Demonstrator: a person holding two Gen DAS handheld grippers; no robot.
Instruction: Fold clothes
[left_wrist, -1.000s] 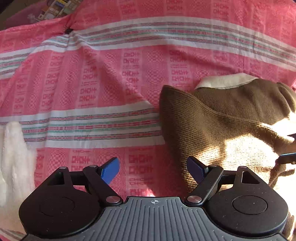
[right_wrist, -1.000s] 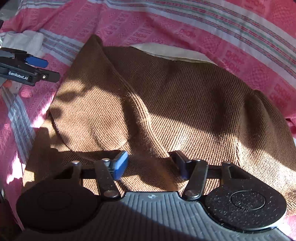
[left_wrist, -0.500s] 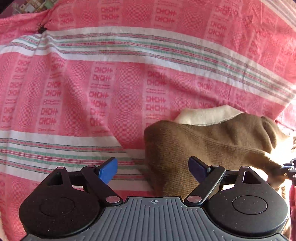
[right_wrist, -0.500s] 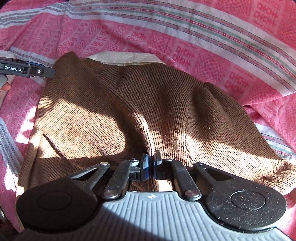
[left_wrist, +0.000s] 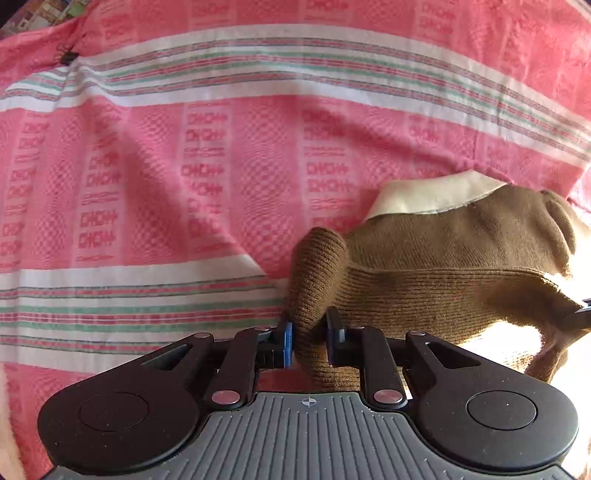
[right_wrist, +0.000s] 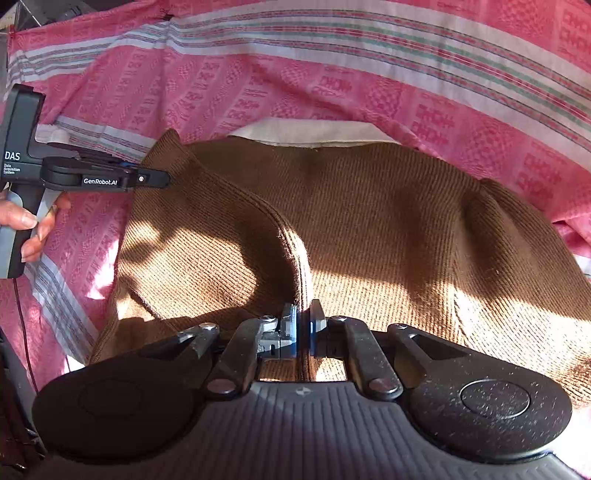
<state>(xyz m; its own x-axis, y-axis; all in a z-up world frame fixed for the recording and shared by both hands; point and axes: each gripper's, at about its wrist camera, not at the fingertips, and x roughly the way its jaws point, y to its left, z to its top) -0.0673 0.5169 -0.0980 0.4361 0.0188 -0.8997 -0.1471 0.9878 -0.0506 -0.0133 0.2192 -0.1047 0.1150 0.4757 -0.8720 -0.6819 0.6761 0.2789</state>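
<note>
A pink woven cloth with white, green and red stripes (left_wrist: 192, 155) covers the whole supporting surface; what lies beneath it cannot be told. It is rumpled, with soft creases running ahead of the left tool (left_wrist: 309, 339). A brown ribbed knit sweater with a cream collar (right_wrist: 369, 206) lies directly on the cloth, spread ahead of the right tool (right_wrist: 303, 325) and to the right of the left tool. Its cream collar sits at the far edge, against the cloth. Sunlight falls in patches on the sweater's near part.
</note>
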